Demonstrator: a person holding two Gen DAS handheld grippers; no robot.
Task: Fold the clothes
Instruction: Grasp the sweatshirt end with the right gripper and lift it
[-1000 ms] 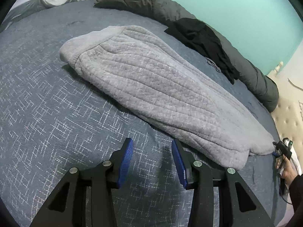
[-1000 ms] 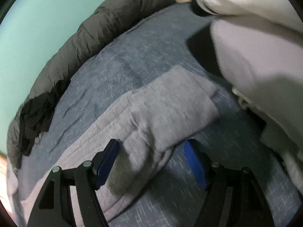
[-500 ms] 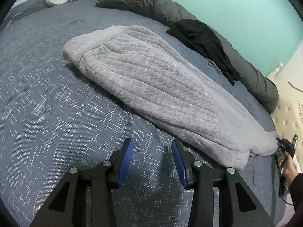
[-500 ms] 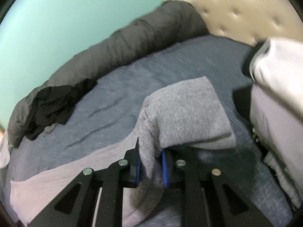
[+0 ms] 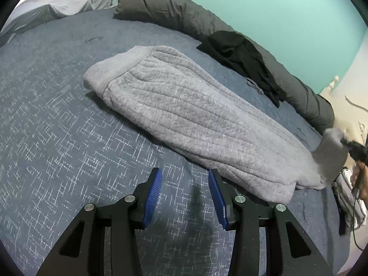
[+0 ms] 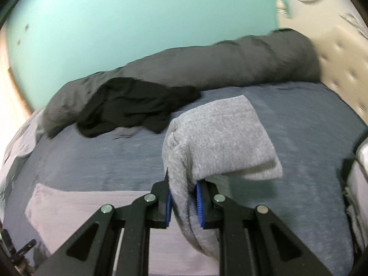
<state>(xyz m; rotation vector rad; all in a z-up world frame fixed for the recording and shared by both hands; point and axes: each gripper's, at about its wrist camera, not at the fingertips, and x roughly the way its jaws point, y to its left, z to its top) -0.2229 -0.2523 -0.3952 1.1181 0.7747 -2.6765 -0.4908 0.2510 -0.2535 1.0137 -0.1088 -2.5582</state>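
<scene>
Grey quilted pants [image 5: 184, 119] lie stretched across the blue bedspread [image 5: 57, 138], waistband at the far left. My left gripper [image 5: 185, 195] hovers open over bare bedspread just in front of the pants' near edge, nothing between its blue pads. At the right edge of the left wrist view, my right gripper [image 5: 354, 149] holds the leg end raised off the bed. In the right wrist view the right gripper [image 6: 182, 197] is shut on that grey cuff end [image 6: 220, 138], which folds over above the fingers. The rest of the pants [image 6: 92, 207] lies flat below.
A dark grey rolled duvet [image 5: 184, 16] runs along the teal wall, with a black garment [image 5: 241, 55] draped on it. A beige tufted headboard [image 6: 340, 53] stands at the right. White laundry [image 6: 361, 172] is piled at the right bed edge. A hand [image 5: 362, 179] shows there.
My right gripper closed on the pants' leg end and lifted it off the bed, rolling level as it rose. The left gripper has barely shifted and stays open.
</scene>
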